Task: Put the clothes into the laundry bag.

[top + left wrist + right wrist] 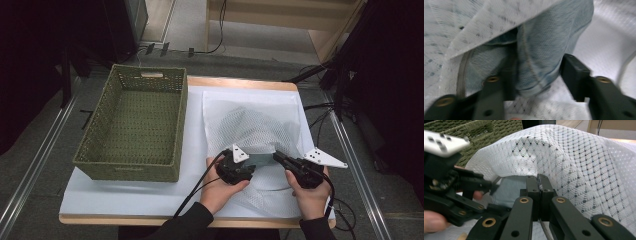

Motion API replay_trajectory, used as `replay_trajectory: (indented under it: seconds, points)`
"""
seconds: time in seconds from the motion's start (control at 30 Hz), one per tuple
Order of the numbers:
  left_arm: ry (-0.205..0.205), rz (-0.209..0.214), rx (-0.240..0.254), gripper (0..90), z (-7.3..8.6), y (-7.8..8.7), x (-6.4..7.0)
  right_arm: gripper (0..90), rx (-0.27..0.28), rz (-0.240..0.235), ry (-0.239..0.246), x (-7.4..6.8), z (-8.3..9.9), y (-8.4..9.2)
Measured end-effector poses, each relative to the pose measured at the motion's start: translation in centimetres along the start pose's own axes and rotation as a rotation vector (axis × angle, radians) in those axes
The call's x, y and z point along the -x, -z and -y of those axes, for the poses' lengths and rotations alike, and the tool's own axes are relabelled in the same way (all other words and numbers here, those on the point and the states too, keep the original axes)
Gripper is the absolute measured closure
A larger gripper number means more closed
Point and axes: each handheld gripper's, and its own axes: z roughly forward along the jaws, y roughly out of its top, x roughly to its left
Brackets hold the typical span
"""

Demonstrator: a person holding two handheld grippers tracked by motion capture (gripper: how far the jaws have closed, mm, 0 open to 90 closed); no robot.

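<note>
- On the tabletop (135,200), covered with a white sheet, a green woven basket (134,122) at the left, empty inside, with a slot handle in its far wall.
- Just right of the basket, flat on the sheet, a white mesh laundry bag (255,127), with a darker bundle showing through its middle.
- At the bag's near edge, both hands: left hand (220,192) with the left hand-held gripper (252,165), right hand (310,197) with the right hand-held gripper (278,158), tips pointed toward each other and near together.
- Between the two tips in the high view, a patch of pale blue-grey cloth at the bag's mouth.
- In the left gripper view, jaws of the left hand-held gripper (537,75) parted at a middling width, a fold of light blue denim garment (544,50) lying between them; left jaw against the cloth, right jaw just beside it, firm contact hard to tell through the blur.
- Above and left of the denim, the mesh bag (461,22) lifted over it like a flap.
- In the right gripper view, jaws of the right hand-held gripper (539,188) pressed together, pinching the bag's edge (574,157), the mesh rising in a tent above.
- Beneath that lifted edge, pale blue cloth (509,188); at the left, the left hand-held gripper (491,186) reaching toward it.
- Behind, the basket's weave (486,130).
</note>
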Motion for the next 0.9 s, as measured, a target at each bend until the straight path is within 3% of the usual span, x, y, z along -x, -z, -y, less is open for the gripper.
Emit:
replay_trajectory:
  seconds: [0.07, 0.2, 0.27, 0.33, 0.43, 0.53, 0.57, 0.6, 0.63, 0.67, 0.7, 0.77, 0.83, 0.9]
  points:
    - [-0.017, 0.012, -0.015, 68.7, 0.0, -0.3, 0.2, 90.0, 0.001, -0.002, 0.002, -0.1, 0.0, 0.0]
    - [-0.039, -0.006, -0.025, 80.0, -0.6, -1.0, 0.6, 90.0, 0.001, -0.011, 0.009, -0.2, 0.0, 0.0]
    - [-0.035, -0.033, 0.003, 81.2, -1.0, -1.3, 0.7, 90.0, 0.001, -0.018, 0.010, -0.3, 0.0, 0.0]
    - [-0.001, -0.061, 0.055, 81.7, -1.6, -1.6, 0.5, 90.0, 0.005, -0.023, 0.010, -0.4, -0.1, 0.1]
    - [0.024, -0.148, 0.155, 81.9, -2.8, -1.8, 0.2, 90.0, 0.023, -0.034, 0.008, -0.7, -0.4, 0.4]
    - [0.059, -0.310, 0.309, 81.9, -3.9, -1.3, -0.2, 90.0, 0.034, -0.034, 0.022, -1.3, -0.9, 0.6]
    - [0.090, -0.343, 0.325, 81.7, -4.1, -1.3, -0.6, 90.0, 0.033, -0.029, 0.025, -1.3, -1.0, 0.6]
    - [0.120, -0.335, 0.305, 81.4, -4.2, -1.6, -1.0, 90.0, 0.024, -0.019, 0.029, -1.4, -1.0, 0.5]
    - [0.152, -0.304, 0.241, 80.4, -4.3, -2.1, -1.4, 90.0, 0.018, -0.017, 0.030, -1.3, -0.9, 0.4]
    - [0.166, -0.252, 0.170, 78.2, -4.2, -2.7, -1.7, 90.0, 0.008, -0.011, 0.027, -1.2, -0.8, 0.3]
    - [0.163, -0.222, 0.136, 74.9, -3.9, -3.0, -1.8, 90.0, -0.008, -0.007, 0.014, -0.9, -0.5, 0.0]
    - [0.126, -0.170, 0.125, 66.3, -3.0, -2.9, -1.8, 90.0, -0.024, -0.002, 0.000, -0.6, -0.1, -0.3]
    - [0.109, -0.084, 0.113, 56.0, -2.5, -2.4, -1.9, 90.0, -0.033, -0.001, -0.002, -0.3, 0.1, -0.4]
    - [0.092, -0.031, 0.095, 45.4, -2.0, -1.7, -1.9, 90.0, -0.031, 0.002, -0.007, -0.2, 0.0, -0.4]
